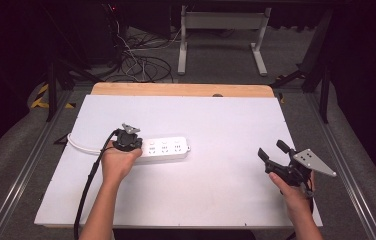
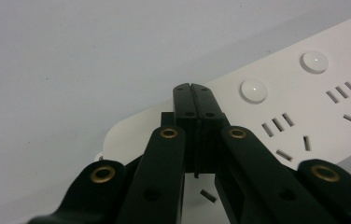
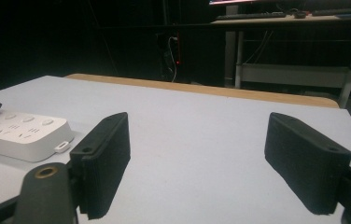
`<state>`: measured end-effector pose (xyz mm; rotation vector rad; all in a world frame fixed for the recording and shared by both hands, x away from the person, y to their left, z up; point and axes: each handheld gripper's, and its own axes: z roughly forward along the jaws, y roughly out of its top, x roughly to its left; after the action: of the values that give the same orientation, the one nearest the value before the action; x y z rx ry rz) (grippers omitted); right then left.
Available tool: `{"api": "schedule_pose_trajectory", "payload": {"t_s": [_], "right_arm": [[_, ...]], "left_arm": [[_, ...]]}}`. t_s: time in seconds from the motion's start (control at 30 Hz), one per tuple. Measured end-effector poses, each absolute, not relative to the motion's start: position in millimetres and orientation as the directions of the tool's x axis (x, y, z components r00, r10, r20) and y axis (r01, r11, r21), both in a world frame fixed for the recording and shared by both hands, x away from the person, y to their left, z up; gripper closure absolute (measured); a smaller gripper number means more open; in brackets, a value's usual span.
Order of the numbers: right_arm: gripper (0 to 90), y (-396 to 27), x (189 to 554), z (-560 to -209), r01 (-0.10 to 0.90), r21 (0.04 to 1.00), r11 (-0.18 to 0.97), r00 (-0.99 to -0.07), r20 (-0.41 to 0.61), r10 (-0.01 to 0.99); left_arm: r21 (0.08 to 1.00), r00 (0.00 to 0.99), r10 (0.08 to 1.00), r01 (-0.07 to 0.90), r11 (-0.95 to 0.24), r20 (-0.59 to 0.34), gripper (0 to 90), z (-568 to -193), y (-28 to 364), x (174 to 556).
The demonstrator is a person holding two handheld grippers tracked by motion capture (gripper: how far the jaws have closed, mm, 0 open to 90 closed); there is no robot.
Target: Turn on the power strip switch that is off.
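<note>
left gripper (image 2: 193,88) closed over power strip (image 1: 168,149), contact hidden | right gripper (image 3: 197,158) wide, empty

A: Where does the high view sit?
B: Above the near edge, looking forward and down over the whole white table (image 1: 216,120).
A: And the gripper views?
B: The left looks steeply down, very close on the power strip (image 2: 304,93); the right looks low and level across the table toward the strip (image 3: 19,133), which all three views share.
</note>
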<state>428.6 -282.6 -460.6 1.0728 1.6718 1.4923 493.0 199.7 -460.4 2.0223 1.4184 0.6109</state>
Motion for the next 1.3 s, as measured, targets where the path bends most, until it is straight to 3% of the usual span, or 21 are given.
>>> {"api": "schedule_pose_trajectory", "payload": {"t_s": [1.3], "right_arm": [[23.1,-280.2,431.1,-462.4,0.17,0.985,0.032,-0.454,0.05,0.89]], "left_arm": [[0.717,0.349,0.936,0.64,-0.278,0.051,90.0,-463.3,201.9,489.9]]}}
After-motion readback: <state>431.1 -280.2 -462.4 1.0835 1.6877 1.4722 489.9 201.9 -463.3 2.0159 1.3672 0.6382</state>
